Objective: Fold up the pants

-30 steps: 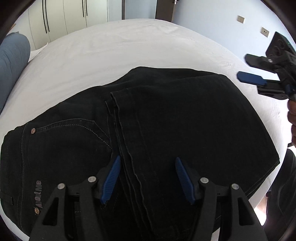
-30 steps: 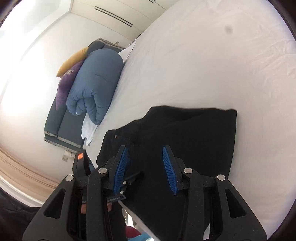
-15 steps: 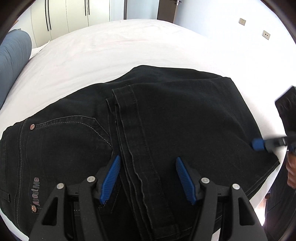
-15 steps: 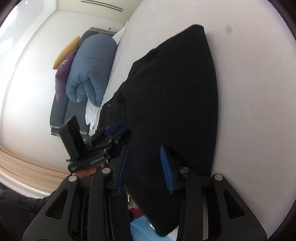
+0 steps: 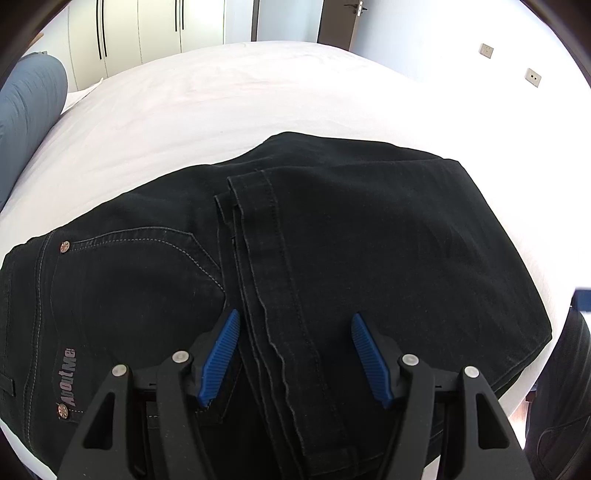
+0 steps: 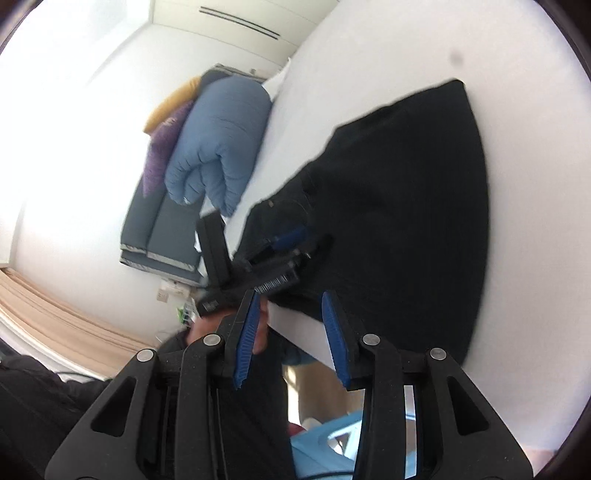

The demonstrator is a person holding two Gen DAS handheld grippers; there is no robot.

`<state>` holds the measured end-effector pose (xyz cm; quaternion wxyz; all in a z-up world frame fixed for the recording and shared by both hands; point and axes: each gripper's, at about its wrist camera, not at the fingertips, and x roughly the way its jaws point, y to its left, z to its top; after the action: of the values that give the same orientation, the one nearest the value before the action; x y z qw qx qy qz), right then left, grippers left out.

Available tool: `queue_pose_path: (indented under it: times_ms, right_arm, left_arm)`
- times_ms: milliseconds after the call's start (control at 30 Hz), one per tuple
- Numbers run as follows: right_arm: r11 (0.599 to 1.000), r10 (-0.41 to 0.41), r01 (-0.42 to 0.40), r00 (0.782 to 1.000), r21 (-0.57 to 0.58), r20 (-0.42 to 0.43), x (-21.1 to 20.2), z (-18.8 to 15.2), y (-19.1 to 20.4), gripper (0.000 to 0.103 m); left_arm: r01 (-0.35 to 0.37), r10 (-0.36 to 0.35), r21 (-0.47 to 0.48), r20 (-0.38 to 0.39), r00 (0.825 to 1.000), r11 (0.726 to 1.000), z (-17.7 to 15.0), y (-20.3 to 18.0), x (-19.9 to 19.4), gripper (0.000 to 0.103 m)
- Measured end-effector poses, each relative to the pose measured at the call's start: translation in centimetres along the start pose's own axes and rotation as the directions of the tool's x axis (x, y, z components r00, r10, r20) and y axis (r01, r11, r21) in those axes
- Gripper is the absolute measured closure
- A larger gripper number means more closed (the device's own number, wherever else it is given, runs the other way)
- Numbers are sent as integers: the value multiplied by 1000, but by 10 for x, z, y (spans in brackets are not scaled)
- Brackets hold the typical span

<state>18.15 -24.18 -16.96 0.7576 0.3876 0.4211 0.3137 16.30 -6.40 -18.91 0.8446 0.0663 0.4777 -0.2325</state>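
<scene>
Was in home bedroom. Worked at near edge of bed [image 5: 258, 92] with white sheet; rolled blue duvet [image 6: 218, 140] at far end, white wardrobe doors [image 5: 140, 33] behind, wall sockets [image 5: 532, 76] on pale blue wall.

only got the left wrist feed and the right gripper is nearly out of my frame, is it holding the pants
Observer: No. The right gripper is open with nothing between its pads, and it sits off the near edge of the bed.
Operator: how close to the pants is it
Observer: The pants lie along that mattress edge, just past its fingertips. It is not touching them.
Operator: anything below the edge there
Observer: A light blue container, maybe a basket, shows low down between the gripper's fingers.
</scene>
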Motion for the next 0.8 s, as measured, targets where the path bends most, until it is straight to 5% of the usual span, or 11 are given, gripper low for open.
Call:
queue_pose_path:
  times_ms: [133,200,233,300,533,600,800]
  right_arm:
    - [999,-27,26,1000,36,7,33,25,-11,64]
    - [969,-205,214,975,125,-86,62,25,-41,52]
    - [959,-245,255,965,124,-92,70,24,-49,59]
    - [958,-270,273,962,86,-44,69,23,-39,58]
    - [937,-347,347,938,33,-9,72,14,-26,58]
    - [936,-350,350,937,43,-8,71,14,-26,58]
    - [931,-362,362,932,36,2,70,10,-24,58]
  left_arm:
    - [5,-5,-13,5,1000,1000,0,2,0,38]
    - [7,-7,-14,11,1000,1000,0,3,1,37]
    - [8,-8,-19,19,1000,1000,-1,4,-1,37]
    - [14,-13,-37,30,999,999,-4,8,-5,37]
    - [102,-55,-317,154,987,943,-33,57,-57,33]
    - [125,-39,-420,206,978,899,-51,81,-75,20]
    - [247,33,-720,350,936,648,-114,170,-127,14]
